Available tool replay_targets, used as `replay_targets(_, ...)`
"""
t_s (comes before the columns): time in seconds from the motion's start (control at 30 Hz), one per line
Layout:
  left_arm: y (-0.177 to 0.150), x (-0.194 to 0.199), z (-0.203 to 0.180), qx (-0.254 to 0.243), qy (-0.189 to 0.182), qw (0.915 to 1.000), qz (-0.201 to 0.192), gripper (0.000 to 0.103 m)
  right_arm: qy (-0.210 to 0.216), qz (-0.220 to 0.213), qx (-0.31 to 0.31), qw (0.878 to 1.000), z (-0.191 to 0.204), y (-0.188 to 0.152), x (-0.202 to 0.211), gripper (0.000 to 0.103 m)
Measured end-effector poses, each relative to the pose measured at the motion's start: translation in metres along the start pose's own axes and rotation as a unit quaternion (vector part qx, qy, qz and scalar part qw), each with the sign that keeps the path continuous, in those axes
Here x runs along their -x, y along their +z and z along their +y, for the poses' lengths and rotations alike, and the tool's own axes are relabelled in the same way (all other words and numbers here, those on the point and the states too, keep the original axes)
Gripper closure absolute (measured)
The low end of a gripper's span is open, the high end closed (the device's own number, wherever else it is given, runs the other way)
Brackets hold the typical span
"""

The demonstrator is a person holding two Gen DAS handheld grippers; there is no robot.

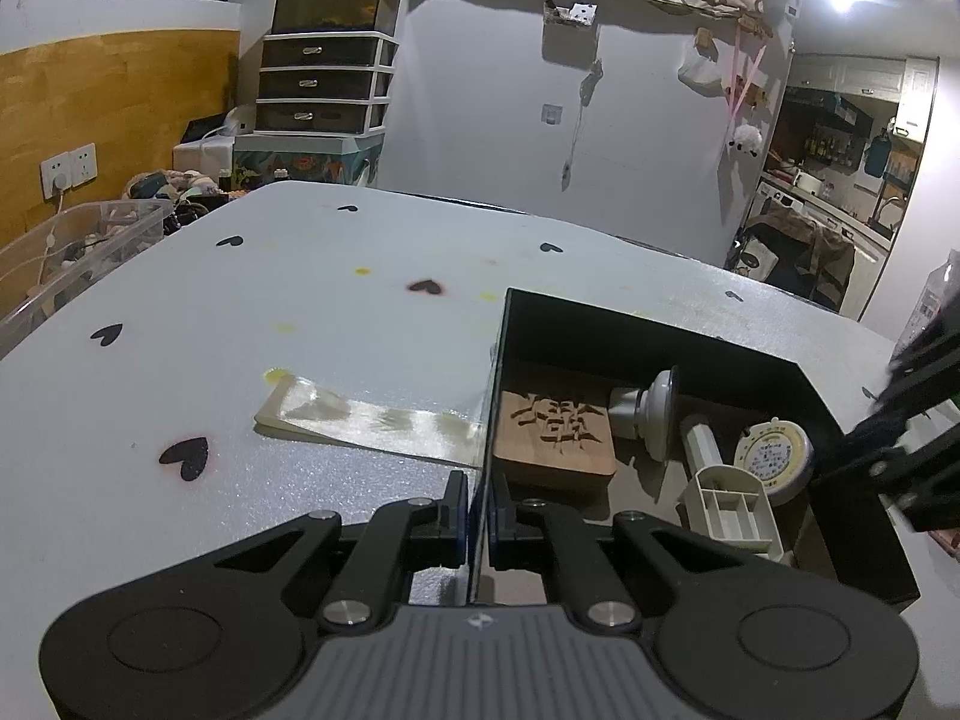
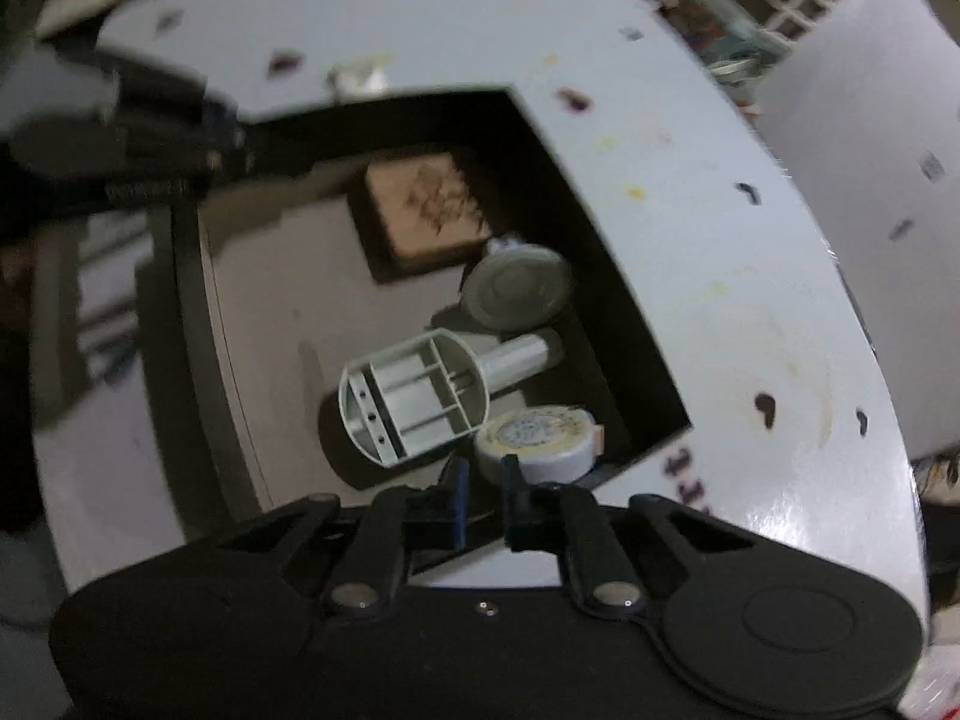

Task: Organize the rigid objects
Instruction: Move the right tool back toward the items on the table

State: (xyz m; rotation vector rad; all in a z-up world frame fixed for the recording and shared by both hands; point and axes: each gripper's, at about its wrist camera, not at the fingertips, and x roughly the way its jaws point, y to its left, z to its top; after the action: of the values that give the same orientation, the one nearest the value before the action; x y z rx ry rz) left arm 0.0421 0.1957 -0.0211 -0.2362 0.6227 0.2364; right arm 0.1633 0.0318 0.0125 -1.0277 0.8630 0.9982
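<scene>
A black box (image 1: 654,324) sits at the right of the pale, heart-dotted worktop (image 1: 240,324). Inside lie a carved wooden block (image 1: 555,441), a grey knob (image 1: 651,414), a white plastic holder (image 1: 729,510) and a round tape measure (image 1: 774,462). The left tool (image 1: 479,525) pinches the box's left wall. The right tool (image 2: 483,495), lower centre, is pressed together, empty, above the box.

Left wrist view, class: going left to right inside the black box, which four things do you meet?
Carved wooden block → grey knob with a disc → white slotted plastic holder → round tape measure, all inside the black box.
</scene>
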Motion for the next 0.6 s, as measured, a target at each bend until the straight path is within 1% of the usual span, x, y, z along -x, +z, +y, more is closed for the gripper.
replay_targets(0.1, 0.0, 0.0, 0.0, 0.001, -0.001, 1.0, 0.001, 0.097, -0.024, 0.031, 0.025, 0.999, 0.001, 0.012, -0.014, 0.093)
replay_targets(0.2, 0.0, -0.001, 0.001, 0.002, -0.004, 1.0, 0.002, 0.097, -0.035, 0.046, 0.02, 0.998, -0.006, 0.016, -0.027, 0.092)
replay_targets(0.23, 0.0, -0.002, 0.001, 0.002, -0.005, 1.0, 0.003, 0.097, -0.034, 0.043, 0.013, 0.998, -0.009, 0.017, -0.026, 0.092)
replay_targets(0.33, 0.0, -0.002, 0.002, 0.001, -0.008, 1.0, 0.003, 0.097, -0.015, 0.024, -0.018, 0.999, -0.02, 0.018, -0.018, 0.092)
replay_targets(0.43, 0.001, -0.003, 0.002, -0.002, -0.008, 1.0, 0.004, 0.097, -0.006, 0.006, -0.035, 0.999, -0.023, 0.017, -0.008, 0.091)
replay_targets(0.47, 0.001, -0.003, 0.002, -0.002, -0.009, 1.0, 0.004, 0.097, -0.002, -0.001, -0.04, 0.999, -0.023, 0.016, -0.004, 0.088)
replay_targets(0.5, 0.001, -0.003, 0.002, -0.001, -0.009, 1.0, 0.004, 0.097, 0.0, -0.009, -0.046, 0.999, -0.022, 0.015, 0.001, 0.084)
replay_targets(0.6, 0.002, -0.003, 0.002, 0.0, -0.009, 0.9999, 0.004, 0.097, -0.002, -0.035, -0.054, 0.998, -0.019, 0.01, 0.016, 0.077)
